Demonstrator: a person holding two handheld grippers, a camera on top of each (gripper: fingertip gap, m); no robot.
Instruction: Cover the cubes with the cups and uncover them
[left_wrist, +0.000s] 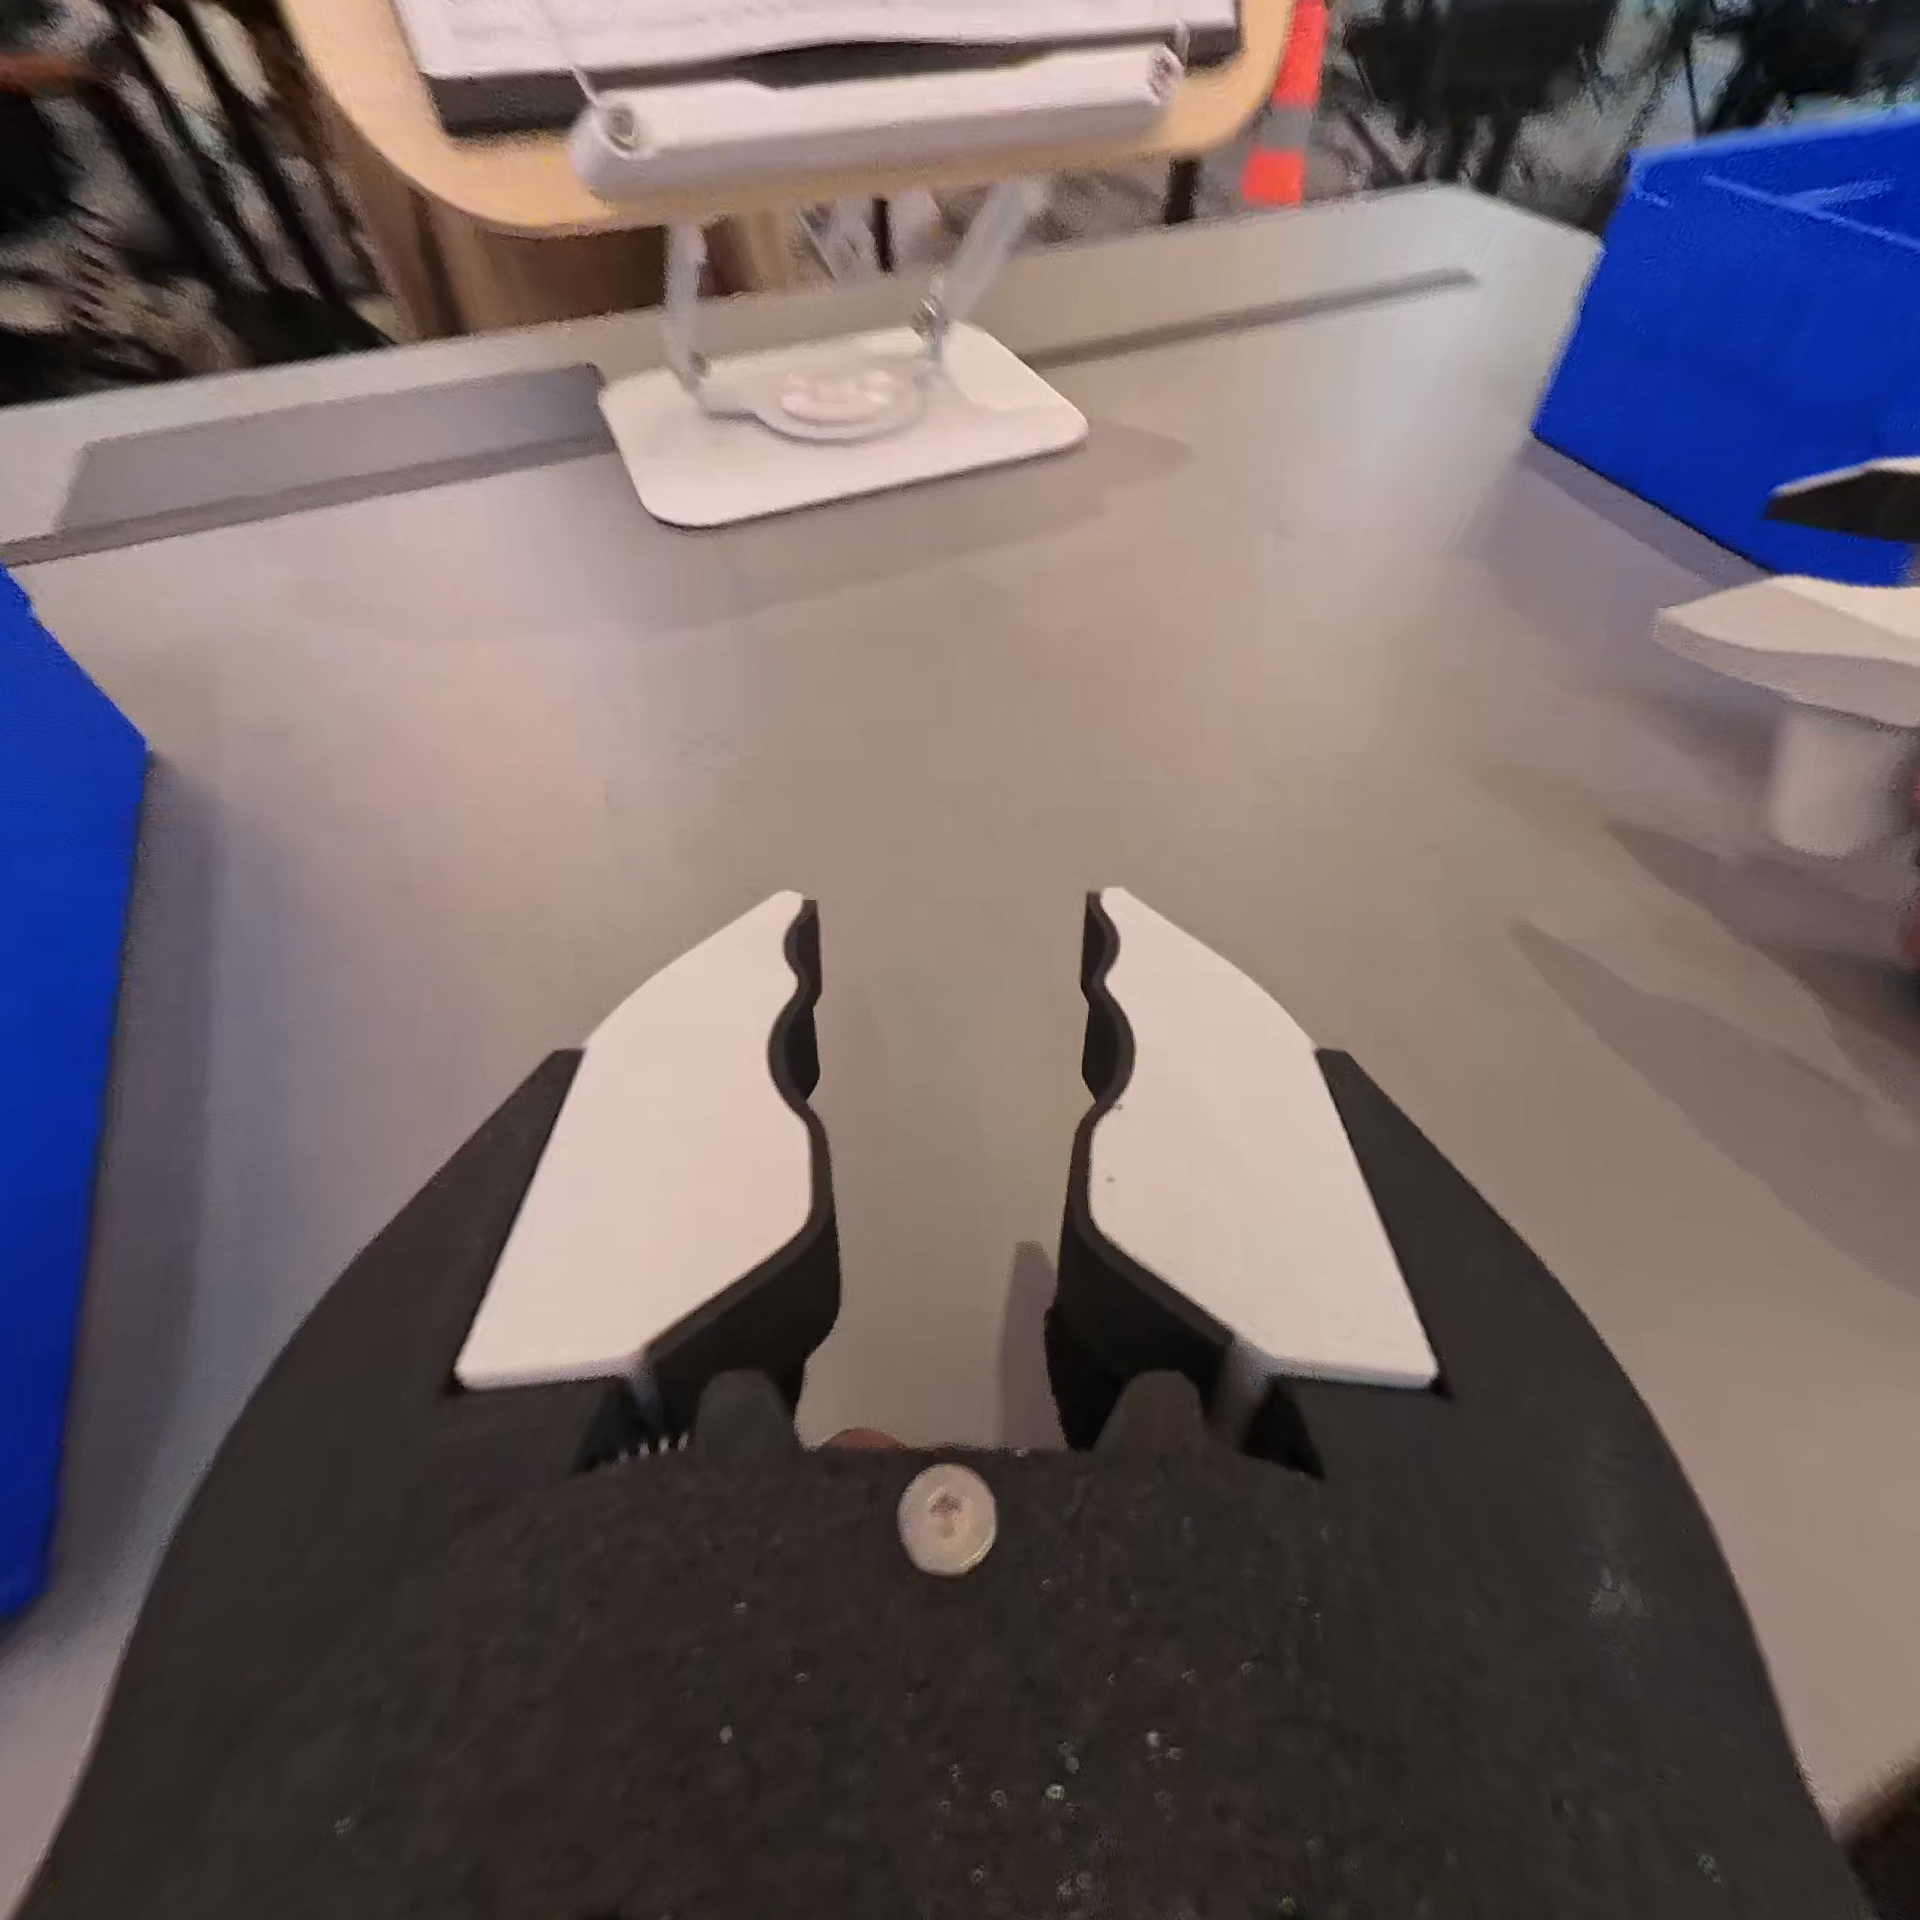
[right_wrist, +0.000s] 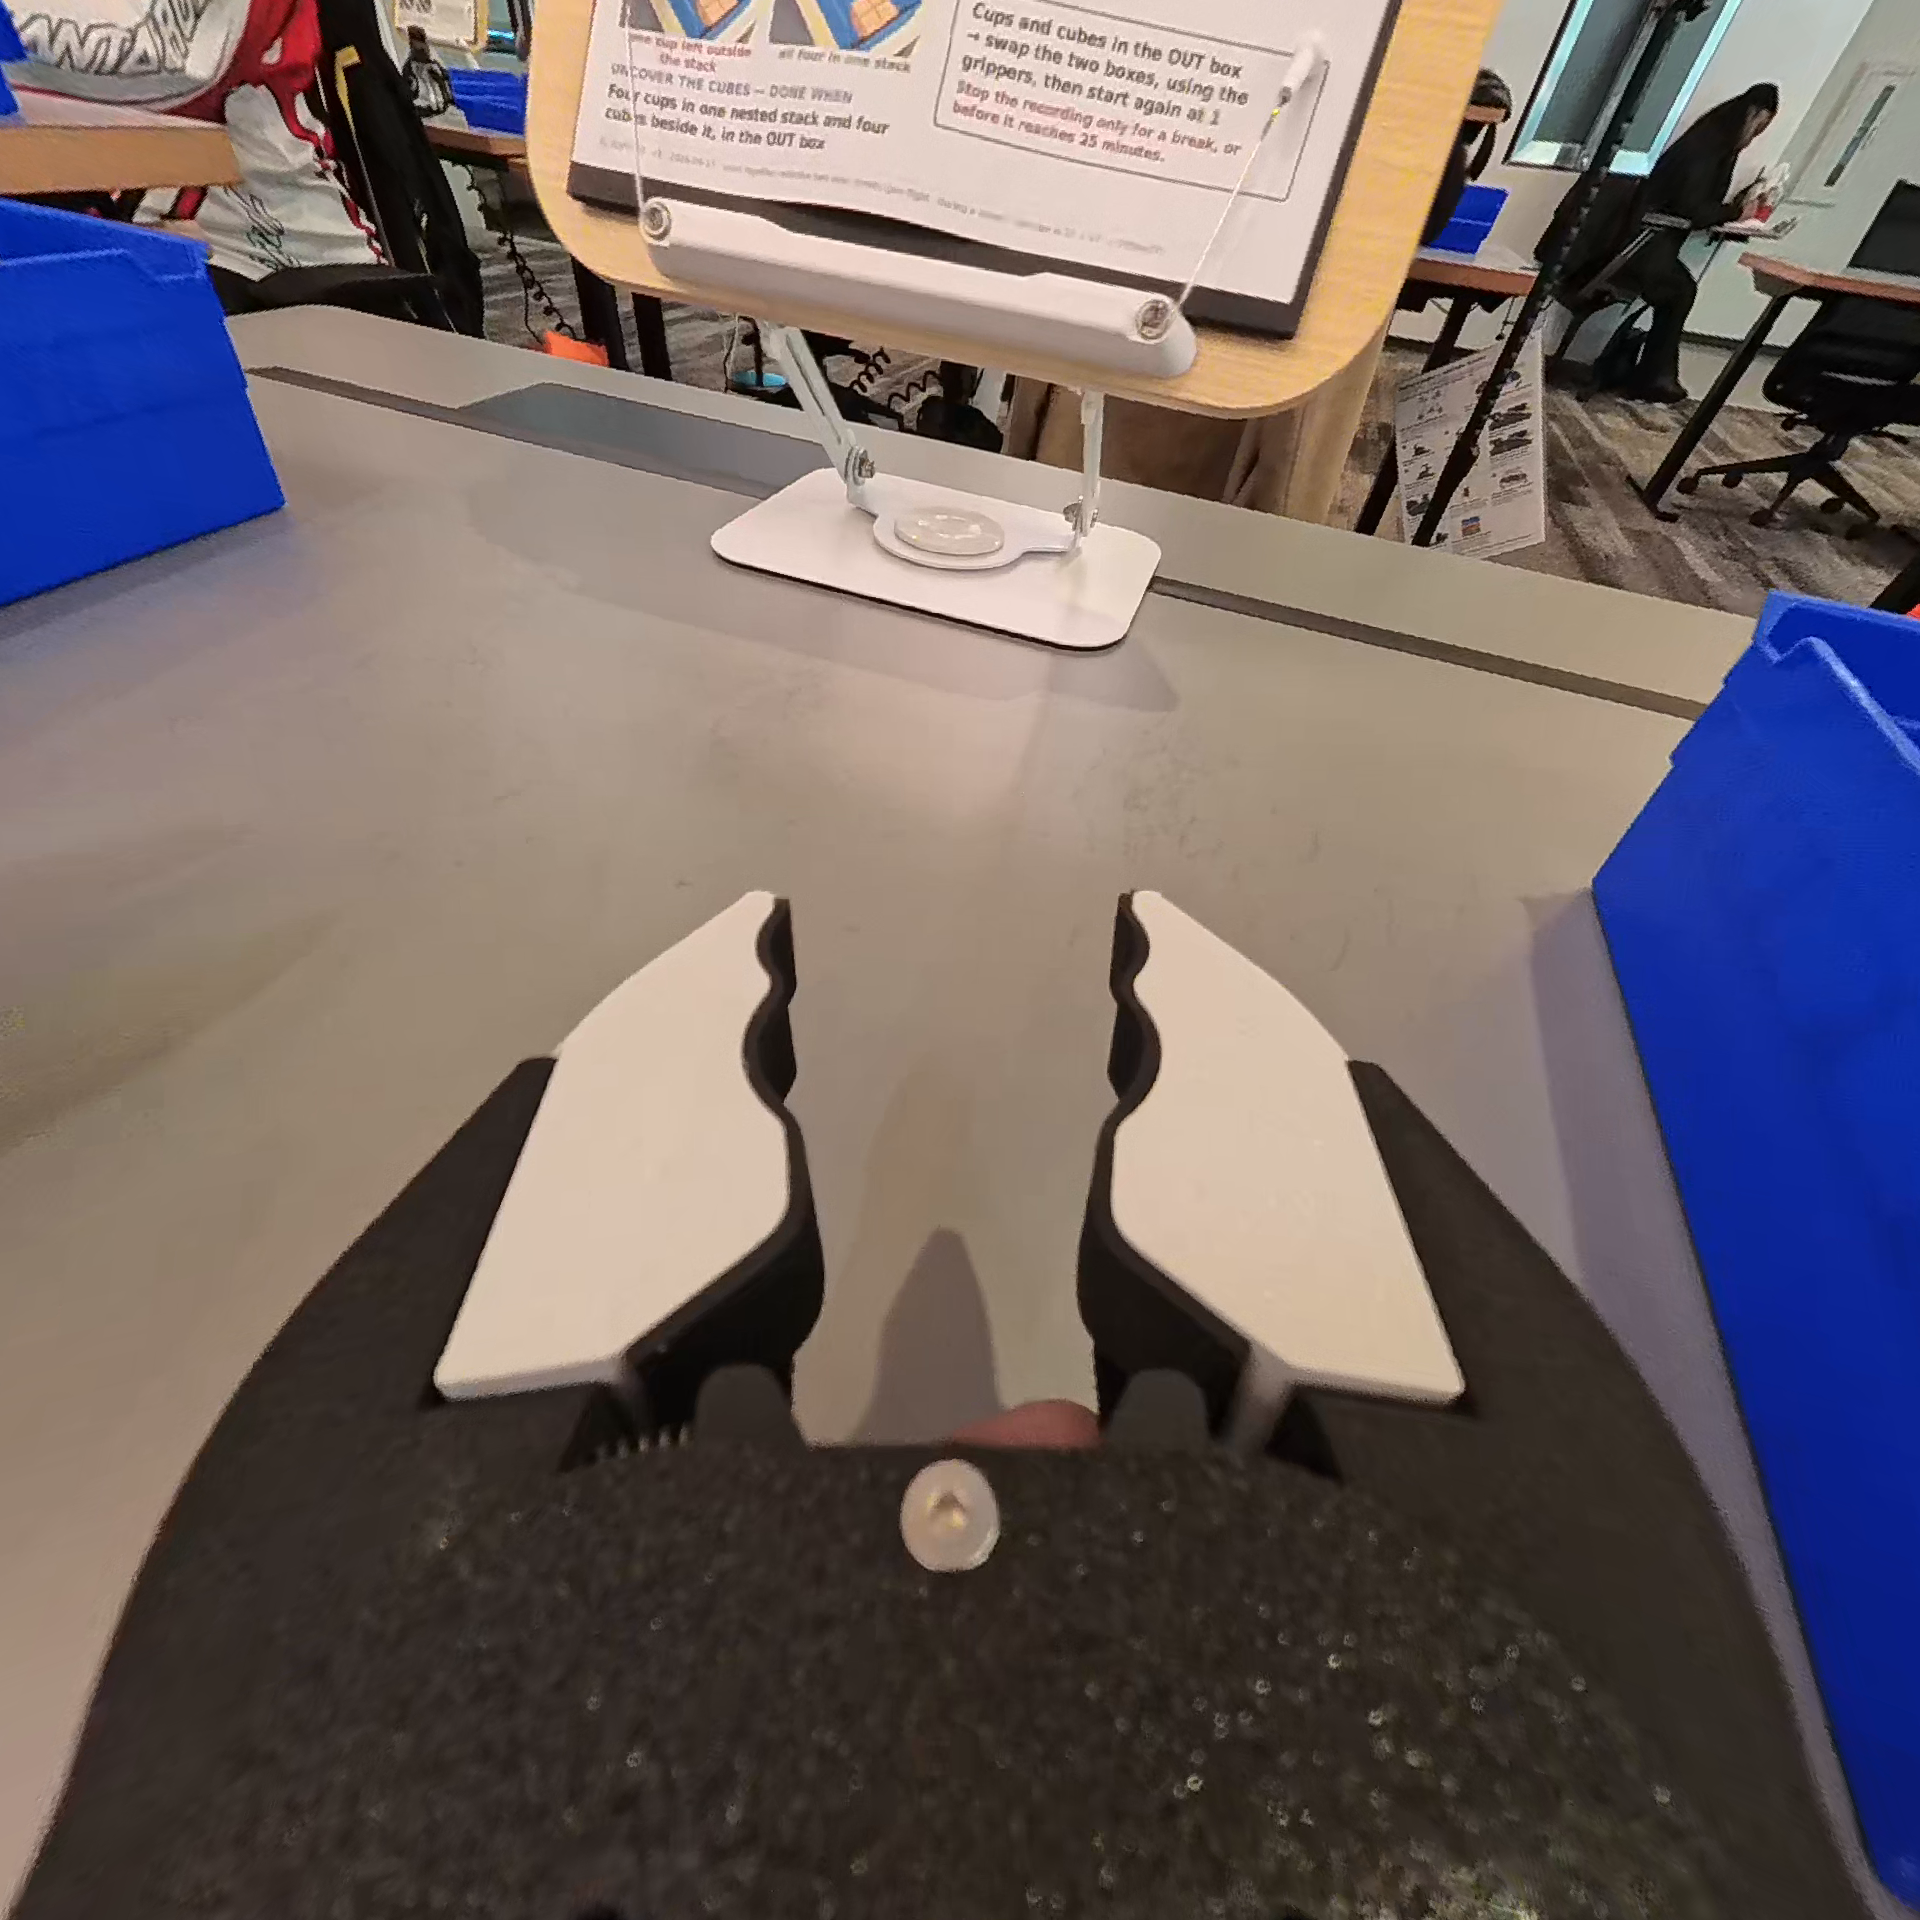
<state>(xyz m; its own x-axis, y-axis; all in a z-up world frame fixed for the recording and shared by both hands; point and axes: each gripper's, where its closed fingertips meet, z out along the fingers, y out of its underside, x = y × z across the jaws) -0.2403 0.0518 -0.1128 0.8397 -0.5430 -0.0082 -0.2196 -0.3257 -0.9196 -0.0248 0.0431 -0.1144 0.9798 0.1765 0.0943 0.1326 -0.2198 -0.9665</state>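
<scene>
No cups or cubes show in either view. My left gripper (left_wrist: 951, 914) is open and empty, held over the bare grey table (left_wrist: 935, 727). My right gripper (right_wrist: 951, 914) is open and empty too, over the same table (right_wrist: 623, 810). The right gripper also shows at the right edge of the left wrist view (left_wrist: 1808, 582), its white fingers apart. Blue bins stand to both sides: one at the left (left_wrist: 52, 1039) and one at the far right (left_wrist: 1745, 343) of the left wrist view, and one at the left (right_wrist: 114, 405) and one at the right (right_wrist: 1766, 1091) of the right wrist view. Their insides are hidden.
A white stand (left_wrist: 842, 436) holding a wooden board with a printed instruction sheet stands at the table's far edge, also in the right wrist view (right_wrist: 935, 561). A dark groove (right_wrist: 1403, 634) runs along the far edge. People sit at desks behind (right_wrist: 1683, 208).
</scene>
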